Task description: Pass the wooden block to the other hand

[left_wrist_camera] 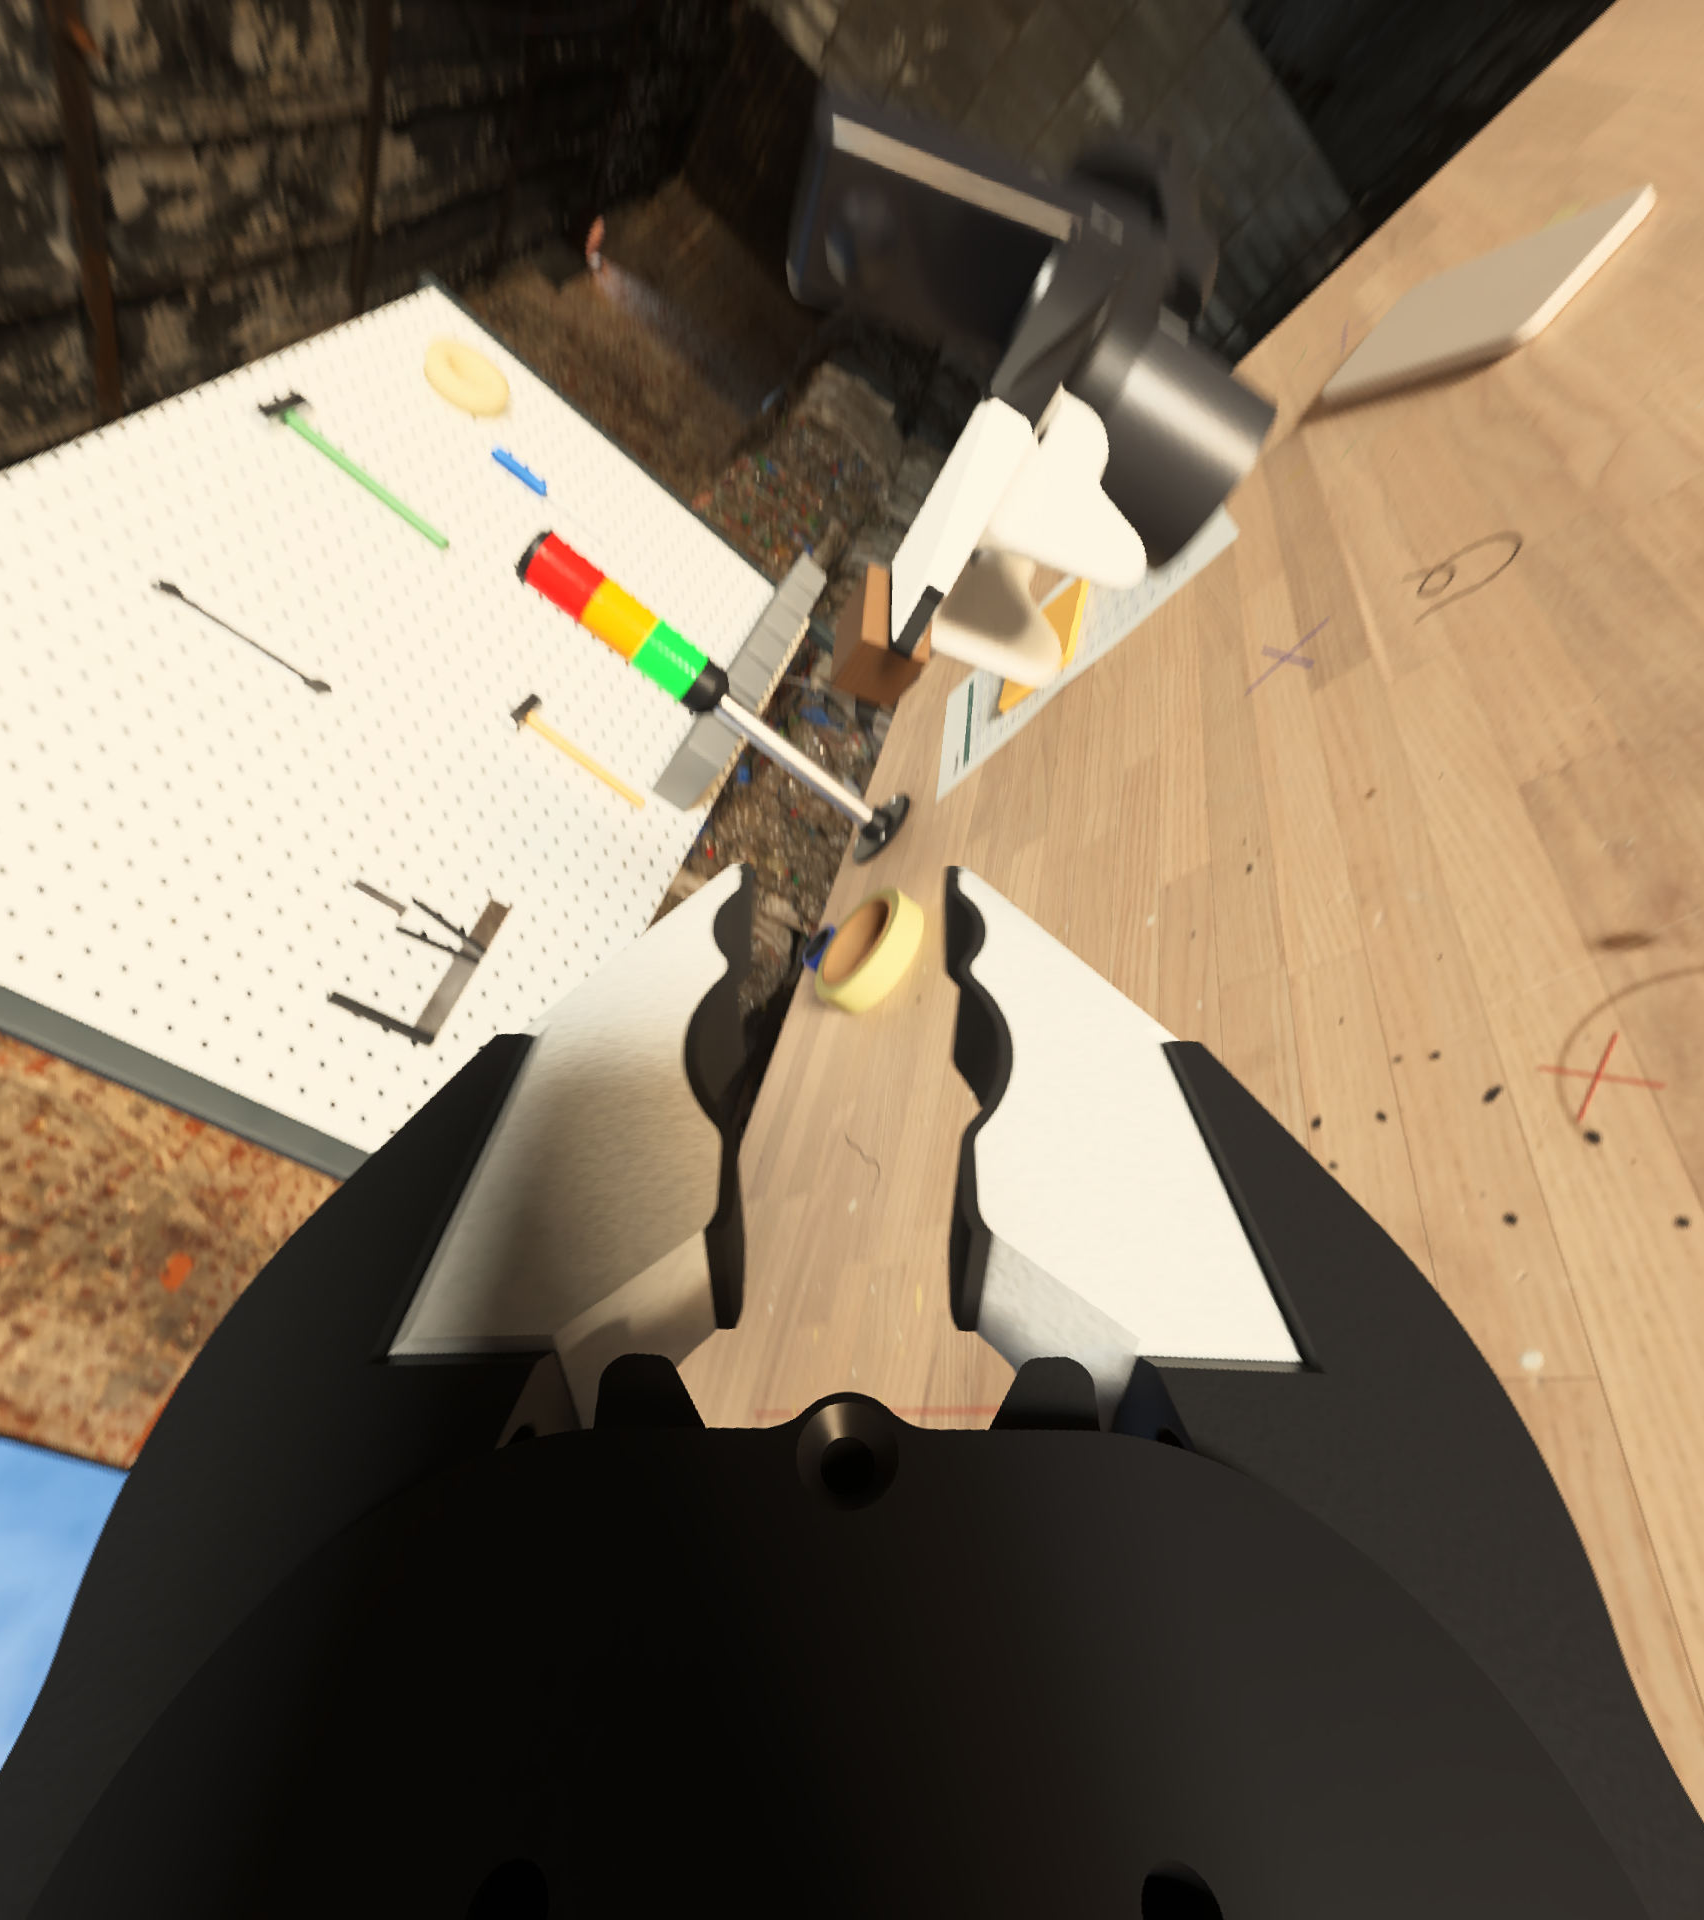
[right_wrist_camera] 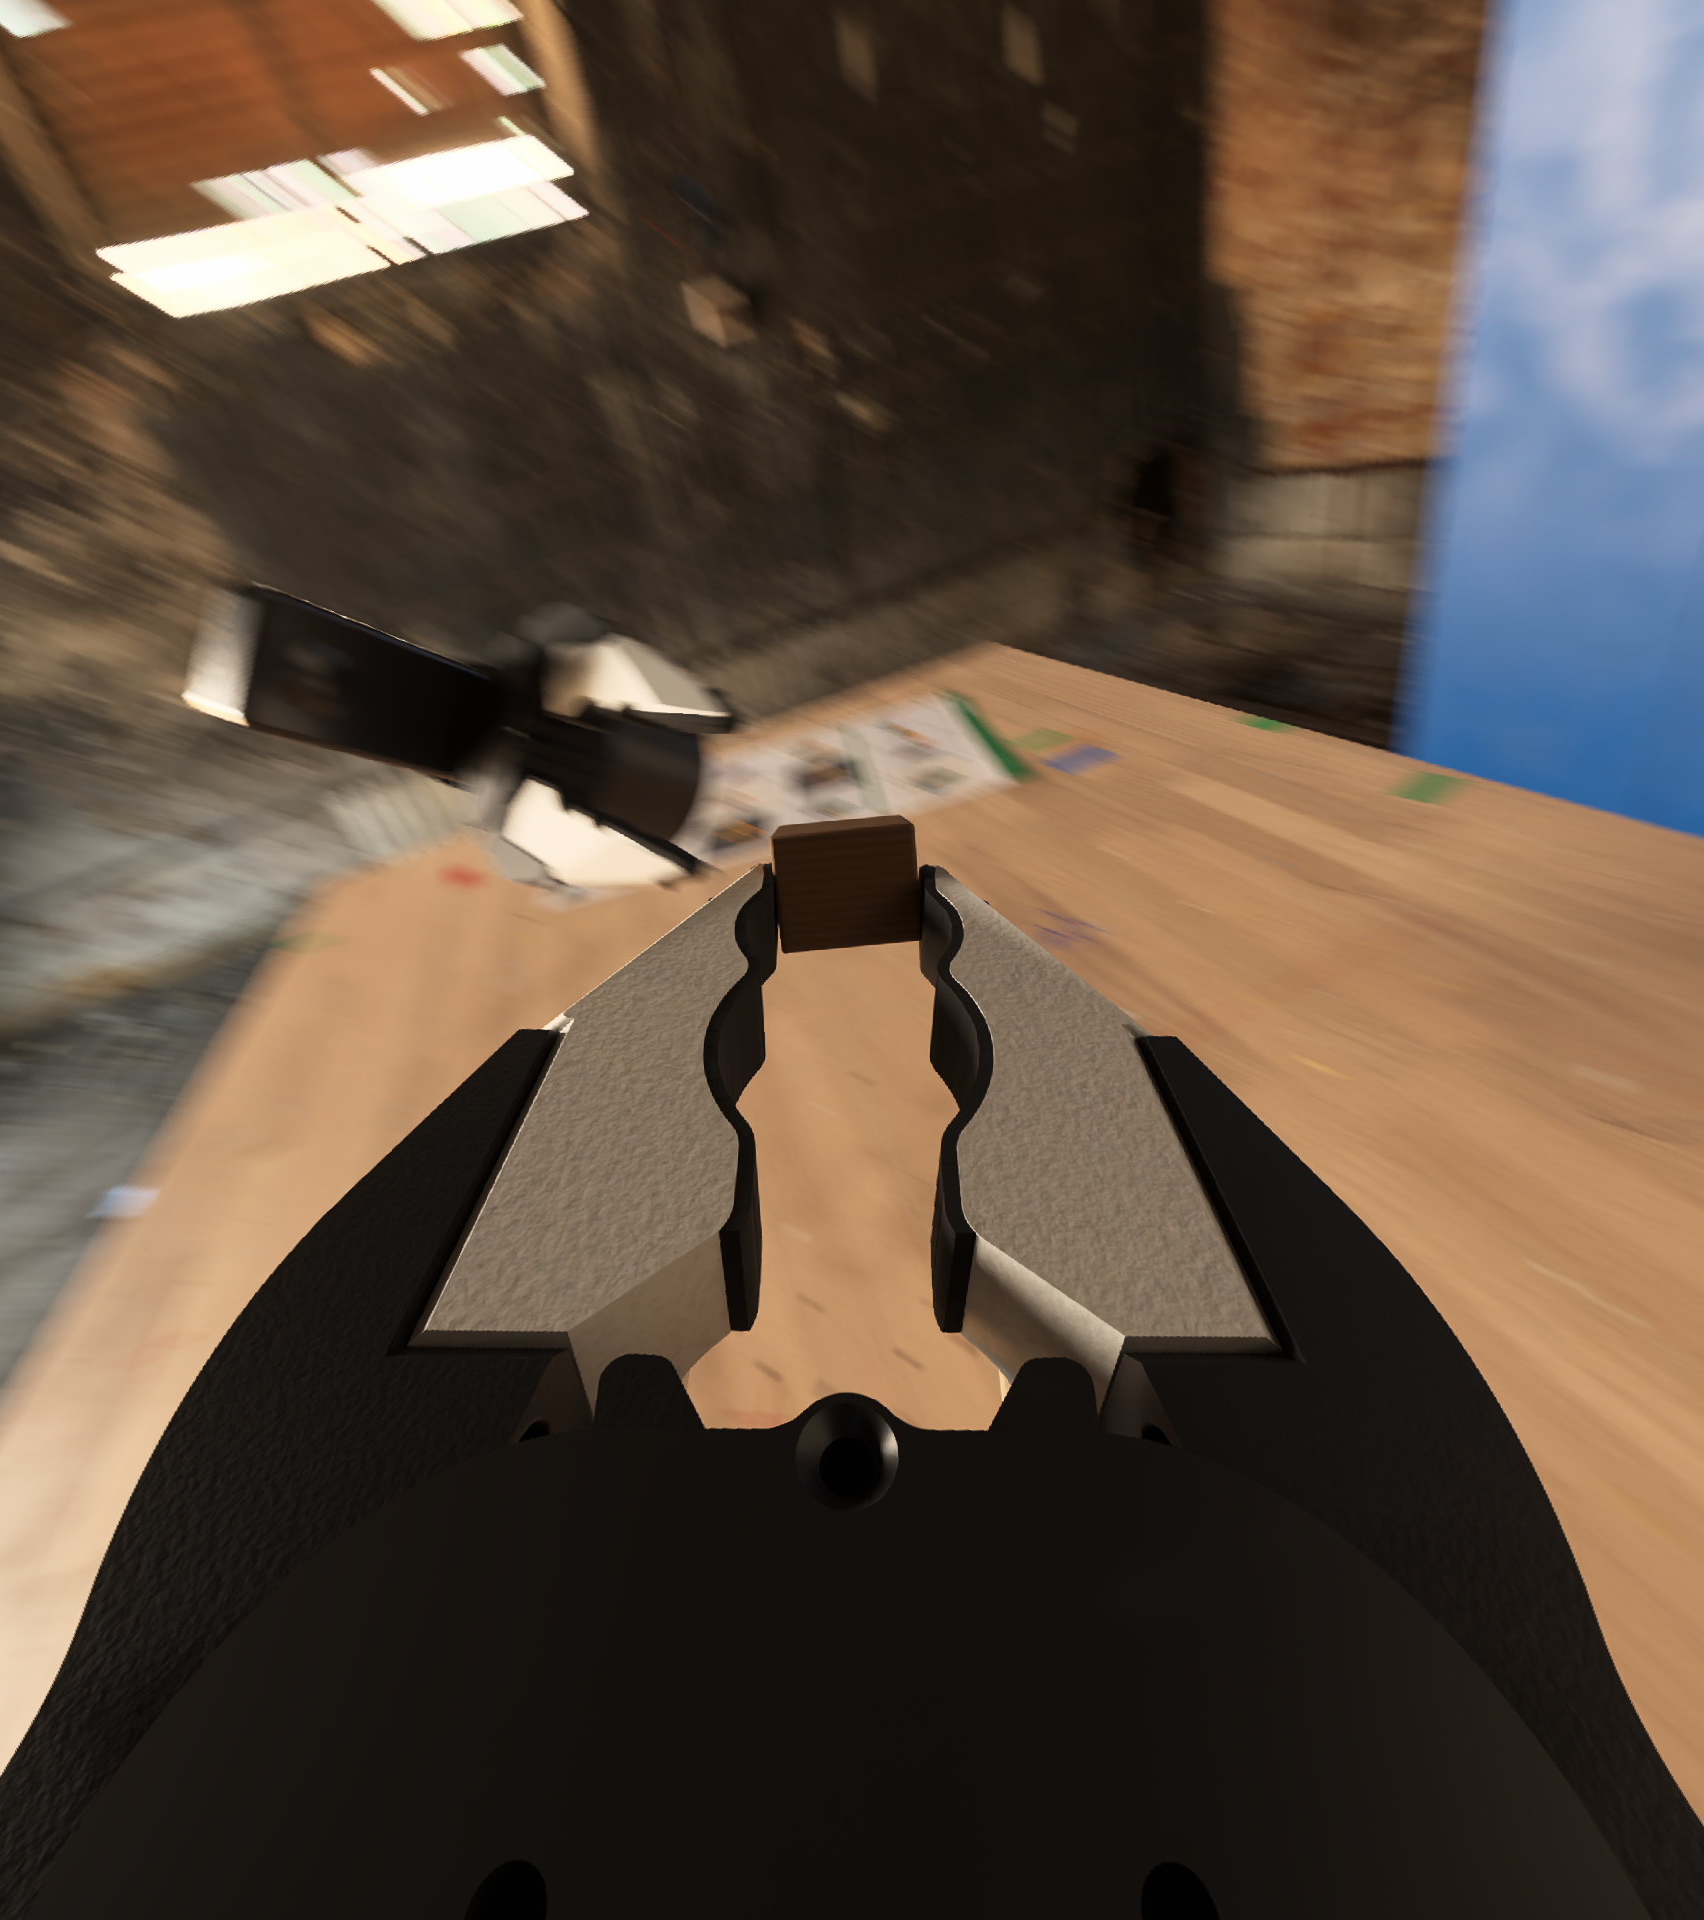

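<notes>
The wooden block (right_wrist_camera: 843, 883) is a small brown cube pinched between my right gripper's (right_wrist_camera: 843, 896) fingertips, held in the air above the wooden table (right_wrist_camera: 1347, 1039). In the left wrist view the same block (left_wrist_camera: 871, 646) shows far off at the tips of the right gripper (left_wrist_camera: 915, 634), above the table's far edge. My left gripper (left_wrist_camera: 848, 906) is open and empty, its jaws apart, well short of the block. In the right wrist view the left gripper (right_wrist_camera: 609, 821) shows blurred, to the left of the block and beyond it.
A roll of yellow tape (left_wrist_camera: 871, 951) lies on the table (left_wrist_camera: 1347, 1143) just past my left fingertips. A red-yellow-green signal tower (left_wrist_camera: 624, 621) on a pole, a white pegboard (left_wrist_camera: 152, 748) with tools, a light board (left_wrist_camera: 1492, 301) and printed sheets (right_wrist_camera: 858, 769) are also there.
</notes>
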